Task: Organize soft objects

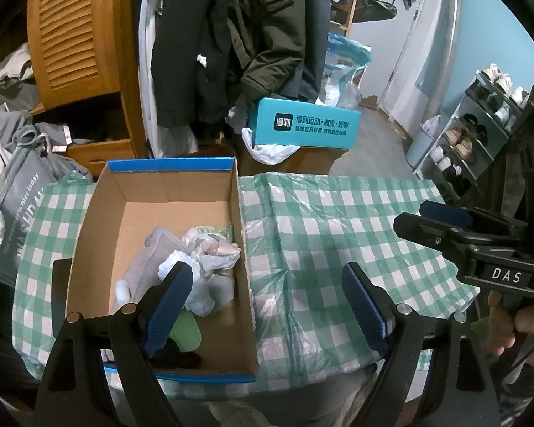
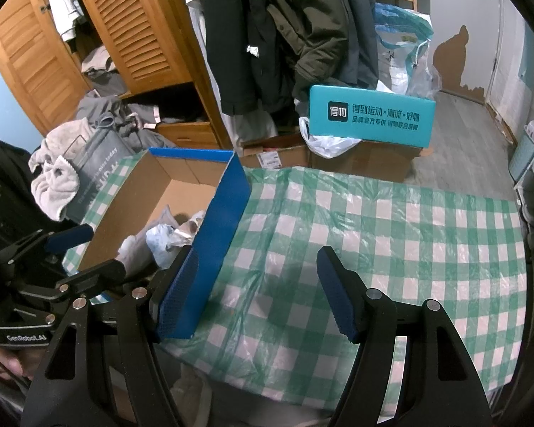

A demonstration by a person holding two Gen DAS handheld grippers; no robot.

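Note:
A blue cardboard box [image 1: 245, 249] sits on the left of a green checked table [image 1: 338, 220]. It holds several soft things: a grey cloth [image 1: 153, 259], crumpled plastic bags [image 1: 203, 267], a light green item [image 1: 187, 331] and a dark item [image 1: 176, 357]. My left gripper [image 1: 267, 306] is open and empty above the box's near right wall. My right gripper [image 2: 260, 291] is open and empty over the tablecloth [image 2: 373, 242], just right of the box [image 2: 220, 235]. The right gripper also shows in the left wrist view [image 1: 434, 224].
A teal shoebox [image 1: 302, 124] on cardboard cartons stands behind the table. Coats [image 1: 231, 35] hang behind it. A wooden wardrobe [image 1: 78, 42] with piled clothes is at the left. A shoe rack [image 1: 480, 124] is at the right.

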